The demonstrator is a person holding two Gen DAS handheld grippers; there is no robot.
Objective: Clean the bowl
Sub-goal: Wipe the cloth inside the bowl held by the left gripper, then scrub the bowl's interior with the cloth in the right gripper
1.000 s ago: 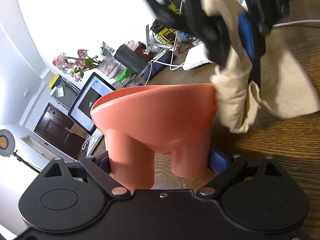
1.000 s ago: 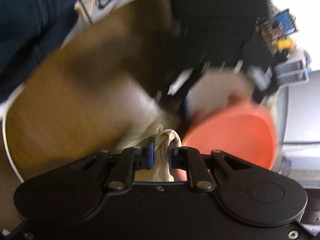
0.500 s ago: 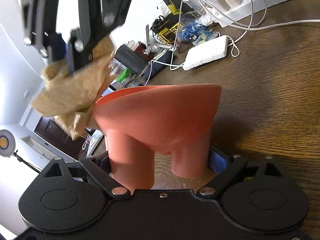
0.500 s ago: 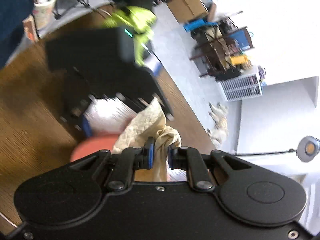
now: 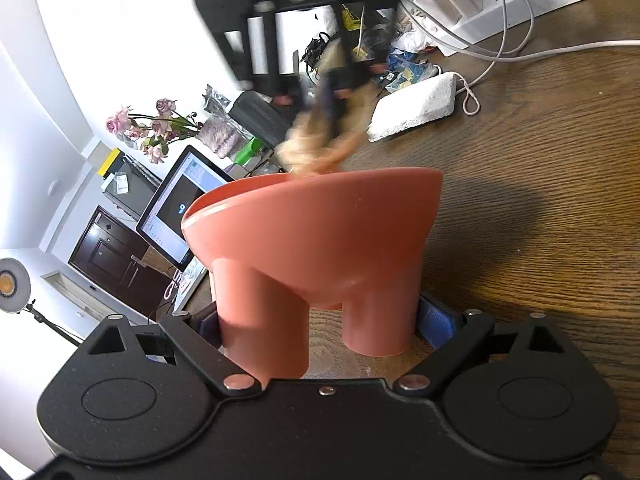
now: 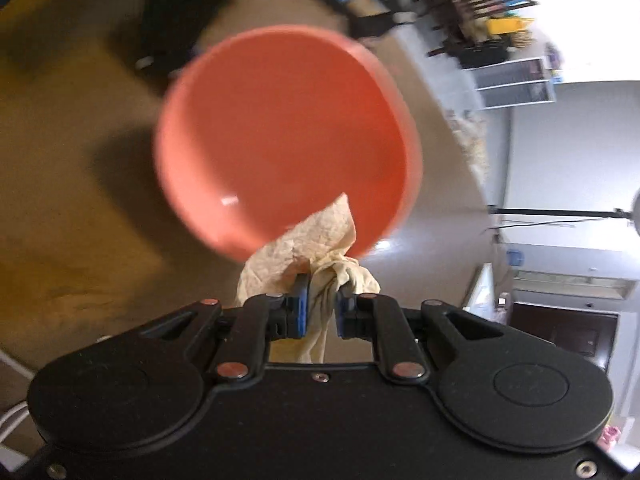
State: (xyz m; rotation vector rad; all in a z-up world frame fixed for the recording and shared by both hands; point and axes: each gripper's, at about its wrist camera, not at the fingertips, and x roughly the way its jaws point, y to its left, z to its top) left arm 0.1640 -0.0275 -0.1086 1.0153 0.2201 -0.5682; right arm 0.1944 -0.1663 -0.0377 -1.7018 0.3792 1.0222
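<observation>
Wooden table runs under and to the right of the left claw. Coral bowl, footed on stubby legs, sits in the left claw: blue pads pressed on the outer sides of two legs, jaws spread wide around them. Bowl is tipped, its mouth pointing up and away from that claw, legs pointing back at the camera. In the right wrist view the bowl is just ahead, hollow facing the right claw, blurred. Right claw's jaws nearly closed, pinching a crumpled cream cloth; cloth tip overlaps the bowl's near rim. In the left view the cloth hangs just above the far rim.
</observation>
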